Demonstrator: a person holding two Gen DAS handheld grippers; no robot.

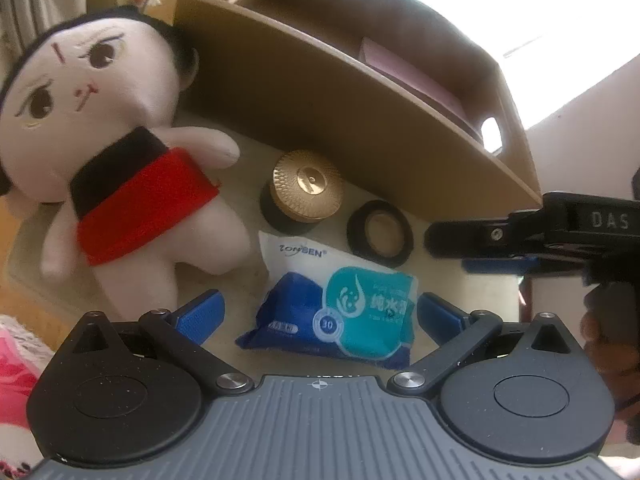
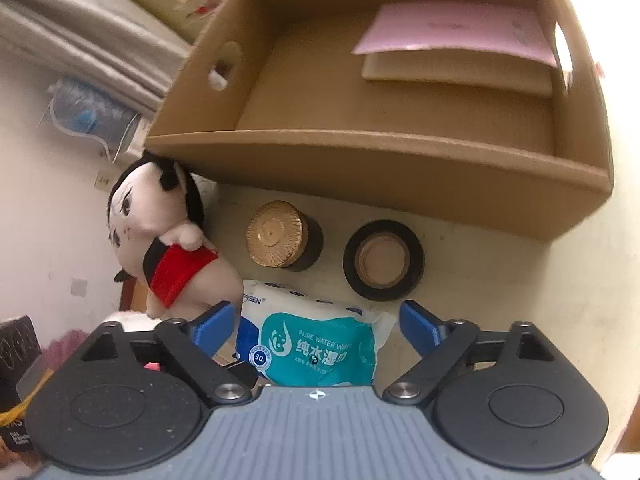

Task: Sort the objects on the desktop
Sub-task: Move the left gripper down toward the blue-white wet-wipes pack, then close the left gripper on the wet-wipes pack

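Observation:
A blue and teal pack of wet wipes (image 1: 344, 312) (image 2: 320, 344) lies flat on the beige table. My left gripper (image 1: 318, 314) is open, its blue pads to either side of the pack and clear of it. My right gripper (image 2: 318, 326) is open too; the pack shows between its fingers without contact. In the left wrist view the right gripper (image 1: 472, 252) hangs to the right of a black tape roll (image 1: 380, 234) (image 2: 383, 260). A jar with a gold lid (image 1: 306, 186) (image 2: 278, 236) and a plush doll in red (image 1: 120, 160) (image 2: 168, 248) lie close by.
An open cardboard box (image 1: 320, 120) (image 2: 360, 164) stands just behind the objects; it holds a pink sheet (image 2: 460, 32) on a cardboard piece. Pink cloth (image 1: 12, 380) is at the left edge. A hand (image 1: 608, 320) holds the right gripper. A water bottle (image 2: 92, 112) is far left.

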